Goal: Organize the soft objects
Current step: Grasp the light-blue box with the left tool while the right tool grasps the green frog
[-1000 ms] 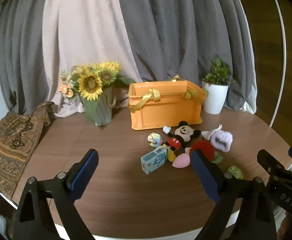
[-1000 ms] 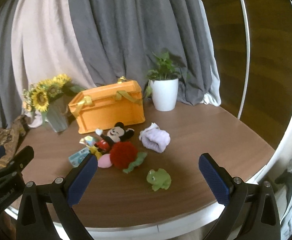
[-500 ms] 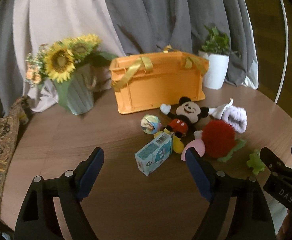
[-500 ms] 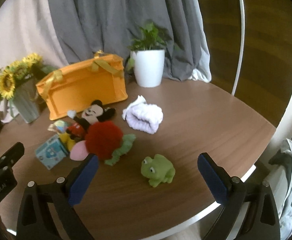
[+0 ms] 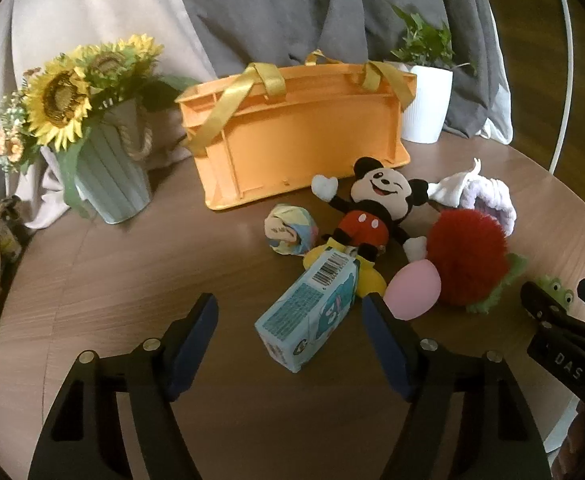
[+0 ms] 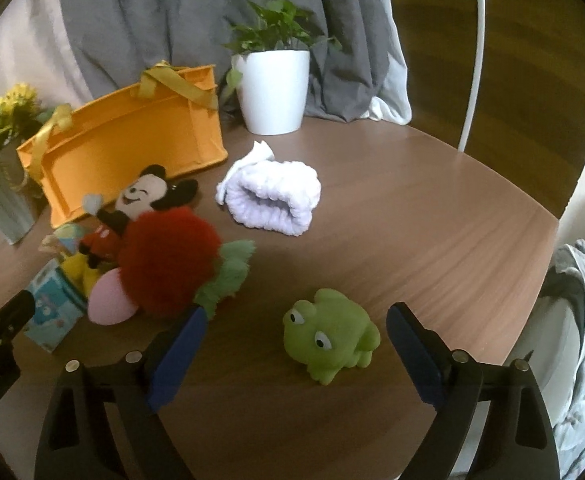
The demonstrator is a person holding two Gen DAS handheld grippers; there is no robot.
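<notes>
green rubber frog (image 6: 330, 336) sits between the wide-apart fingers of the right gripper (image 6: 292, 350), probably the first pick. left gripper (image 5: 290, 338), also apart and empty, faces the tissue pack (image 5: 308, 310). behind waits the orange basket (image 5: 300, 132), probably for the toys.

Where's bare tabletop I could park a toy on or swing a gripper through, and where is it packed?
Free: the wood right of the purple cloth roll and green frog, out to the table edge; also left of the tissue box, below the sunflower vase. Crowded: the toy cluster around the Mickey plush and red pompom, before the orange basket.
</notes>
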